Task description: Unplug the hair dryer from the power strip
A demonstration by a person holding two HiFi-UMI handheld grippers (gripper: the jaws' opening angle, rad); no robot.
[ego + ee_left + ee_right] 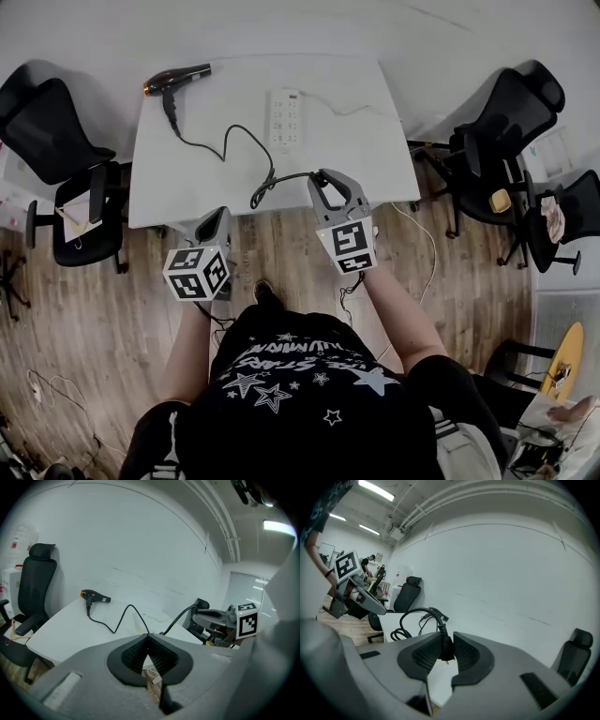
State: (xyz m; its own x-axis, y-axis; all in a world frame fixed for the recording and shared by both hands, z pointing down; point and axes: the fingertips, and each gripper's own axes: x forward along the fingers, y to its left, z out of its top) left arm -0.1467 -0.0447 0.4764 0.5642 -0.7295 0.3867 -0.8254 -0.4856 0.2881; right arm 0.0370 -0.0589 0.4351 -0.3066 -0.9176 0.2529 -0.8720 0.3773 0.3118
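Observation:
A black hair dryer [176,79] with an orange nozzle lies at the far left corner of the white table [375,141]. Its black cord [225,141] snakes across the table to my right gripper [322,180]. That gripper is shut on the black plug [444,648], held in the air over the table's front edge, away from the white power strip [286,119] at the table's middle. My left gripper [217,217] is shut on nothing, just off the front edge. In the left gripper view, the dryer [95,596] and the cord [122,616] lie ahead.
Black office chairs stand left [56,141] and right [506,103] of the table. A thin white cable [417,225] runs from the power strip over the right edge down to the wooden floor [112,328]. A white wall backs the table.

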